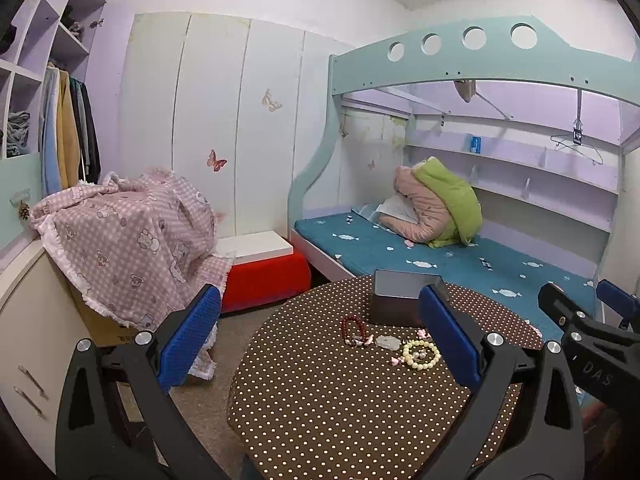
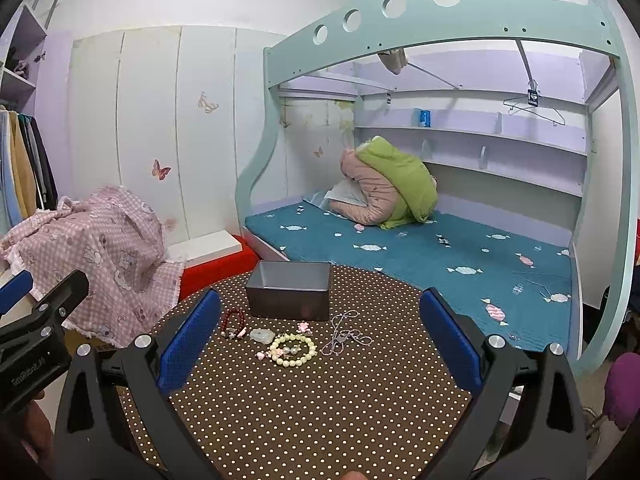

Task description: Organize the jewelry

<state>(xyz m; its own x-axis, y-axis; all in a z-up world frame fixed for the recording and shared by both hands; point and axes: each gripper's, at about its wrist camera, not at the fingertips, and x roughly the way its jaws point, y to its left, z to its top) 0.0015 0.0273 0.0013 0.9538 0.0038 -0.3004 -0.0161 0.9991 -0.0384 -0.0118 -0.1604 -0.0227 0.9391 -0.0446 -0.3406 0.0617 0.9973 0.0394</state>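
Note:
A grey open box (image 2: pixel 289 295) stands at the far side of a round brown polka-dot table (image 2: pixel 304 408); it also shows in the left wrist view (image 1: pixel 400 300). In front of it lie a dark red bead bracelet (image 2: pixel 234 319), a pale stone pendant (image 2: pixel 262 335), a cream bead bracelet (image 2: pixel 293 350) and a silver chain necklace (image 2: pixel 344 336). The red bracelet (image 1: pixel 354 328) and cream bracelet (image 1: pixel 421 354) show in the left wrist view too. My left gripper (image 1: pixel 320 340) and right gripper (image 2: pixel 320 340) are both open, empty, above the table's near side.
A bunk bed with a teal mattress (image 2: pixel 420 248) and bundled quilts (image 2: pixel 384 188) stands behind the table. A pink checked blanket (image 1: pixel 128 236) covers furniture at left. A red stool with a white top (image 1: pixel 260 272) sits on the floor.

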